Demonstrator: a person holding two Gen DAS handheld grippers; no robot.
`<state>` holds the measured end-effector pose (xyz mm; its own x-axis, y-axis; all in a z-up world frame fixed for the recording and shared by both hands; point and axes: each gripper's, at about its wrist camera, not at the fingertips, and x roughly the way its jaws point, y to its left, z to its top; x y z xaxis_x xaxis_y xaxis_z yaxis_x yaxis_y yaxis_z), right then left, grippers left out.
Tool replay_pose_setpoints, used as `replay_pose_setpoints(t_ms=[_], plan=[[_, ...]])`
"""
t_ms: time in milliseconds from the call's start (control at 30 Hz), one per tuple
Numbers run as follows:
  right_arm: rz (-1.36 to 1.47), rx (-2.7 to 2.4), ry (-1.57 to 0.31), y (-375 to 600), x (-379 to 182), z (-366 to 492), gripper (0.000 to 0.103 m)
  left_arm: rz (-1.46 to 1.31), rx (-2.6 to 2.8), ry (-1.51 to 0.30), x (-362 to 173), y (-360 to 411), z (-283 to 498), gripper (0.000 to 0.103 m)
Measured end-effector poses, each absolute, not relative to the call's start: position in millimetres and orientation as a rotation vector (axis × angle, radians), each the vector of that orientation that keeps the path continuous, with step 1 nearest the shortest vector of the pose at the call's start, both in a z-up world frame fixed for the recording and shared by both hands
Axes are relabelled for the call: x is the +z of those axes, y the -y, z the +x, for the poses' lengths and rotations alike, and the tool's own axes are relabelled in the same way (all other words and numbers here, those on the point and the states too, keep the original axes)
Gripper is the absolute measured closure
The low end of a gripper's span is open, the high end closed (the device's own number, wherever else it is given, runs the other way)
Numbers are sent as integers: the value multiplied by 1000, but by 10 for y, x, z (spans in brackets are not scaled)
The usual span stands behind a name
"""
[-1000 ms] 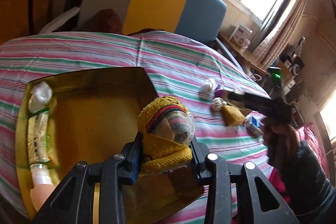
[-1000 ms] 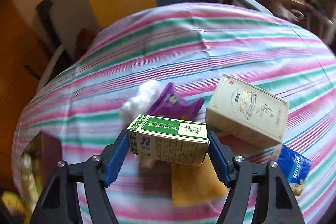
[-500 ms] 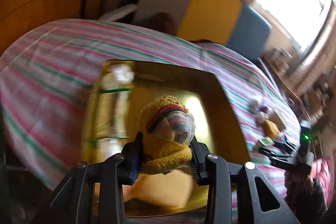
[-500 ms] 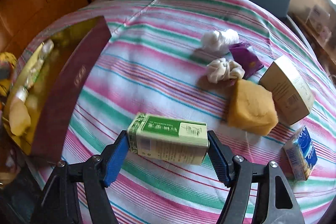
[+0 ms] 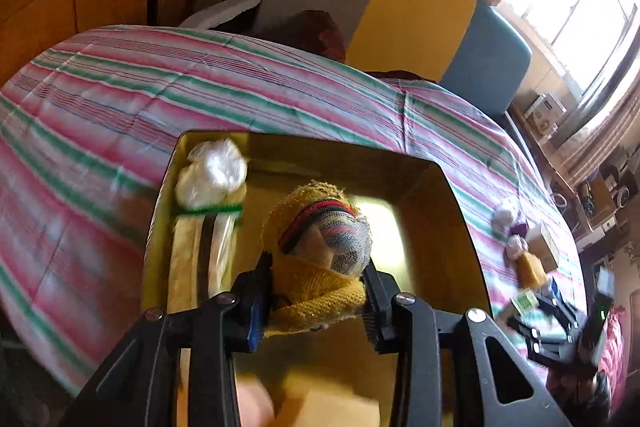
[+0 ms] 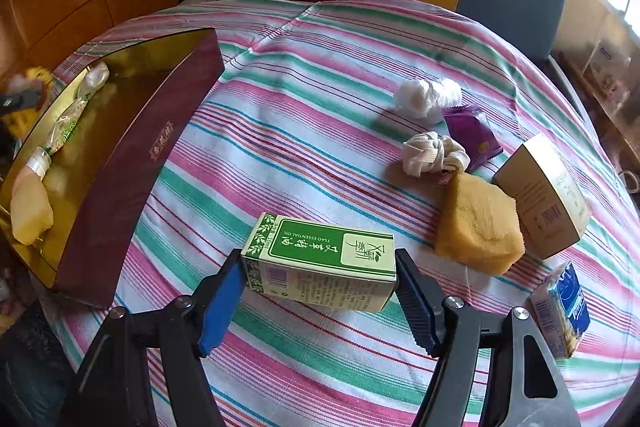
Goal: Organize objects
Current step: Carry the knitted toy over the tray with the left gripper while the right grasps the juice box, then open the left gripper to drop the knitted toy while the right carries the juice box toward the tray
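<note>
Left gripper [image 5: 316, 301]: jaws pinching knitted sock bundle [image 5: 318, 259], held directly above open gold box [image 5: 460, 223], free floor below; items already lined along box's left wall. Likely next: lower, release.

Right gripper [image 6: 318, 293]: jaws clamped on ends of green carton [image 6: 320, 263], long axis crosswise, above striped tabletop [image 6: 304, 115]; box well off to left, so left gripper nearer.

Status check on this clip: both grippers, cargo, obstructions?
Left gripper shut on yellow knitted sock bundle, above gold-lined maroon box. Right gripper shut on green-white carton. Nothing blocking.
</note>
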<state>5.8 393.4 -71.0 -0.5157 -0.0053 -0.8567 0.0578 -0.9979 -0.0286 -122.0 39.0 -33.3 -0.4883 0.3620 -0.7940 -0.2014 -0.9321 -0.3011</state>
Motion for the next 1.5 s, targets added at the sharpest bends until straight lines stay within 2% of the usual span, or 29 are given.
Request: replay_pose_setpoints(t_ms=[300, 500, 567, 667, 900, 1133, 1500], plan=[[1527, -2697, -70, -3957, -727, 51, 30, -1475, 2444, 170, -681, -612, -1846, 65], [1531, -2690, -64, -3962, -750, 34, 30, -1540, 2460, 100, -880, -641, -2081, 52], [1528, -2692, -55, -3974, -747, 32, 30, -1524, 2458, 90, -855, -646, -2071, 40], [1529, -2694, -47, -3994, -747, 26, 30, -1497, 2469, 102, -757, -621, -2036, 37], [1517, -2709, -50, -4002, -730, 28, 30, -1343, 2569, 75, -294, -510, -1538, 36], [1493, -2742, -24, -4027, -670, 50, 30, -1186, 2670, -43, 61, -393, -774, 35], [1332, -2762, 70, -3667, -155, -59, 30, -1164, 2680, -102, 38, -219, -296, 35]])
